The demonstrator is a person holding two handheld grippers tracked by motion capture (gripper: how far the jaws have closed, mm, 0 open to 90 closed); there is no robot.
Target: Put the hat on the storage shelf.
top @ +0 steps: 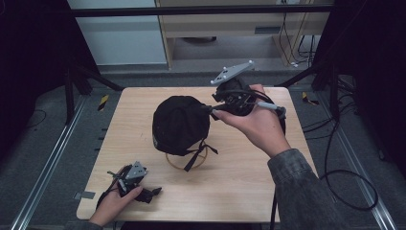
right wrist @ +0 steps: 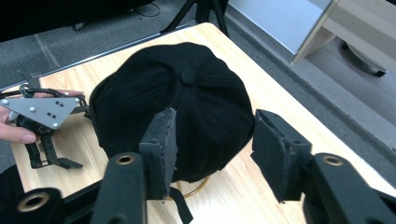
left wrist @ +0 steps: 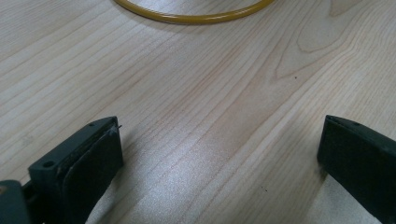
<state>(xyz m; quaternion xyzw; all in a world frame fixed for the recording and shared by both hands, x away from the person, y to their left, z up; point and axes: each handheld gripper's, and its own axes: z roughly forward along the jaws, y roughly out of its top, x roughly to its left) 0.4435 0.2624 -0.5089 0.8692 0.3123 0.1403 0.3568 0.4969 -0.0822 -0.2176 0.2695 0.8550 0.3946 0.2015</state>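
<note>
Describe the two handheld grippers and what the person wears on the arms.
Both grippers, left and right, are black, each topped by a grey three-cornered plate with small holes. Jaw pads are black foam. A black cable trails off. The right sleeve is grey.

Grey denim sleeve (top: 299,184) on the right arm, black right gripper (top: 210,111) with grey three-cornered plate (top: 232,72), black cable (top: 352,184), left gripper (top: 152,193) also black with grey plate

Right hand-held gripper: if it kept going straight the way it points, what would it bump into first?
Most likely the black cap. The right hand-held gripper is open, jaws aimed at the cap's crown, apparently just short of it, though depth is hard to judge.
</note>
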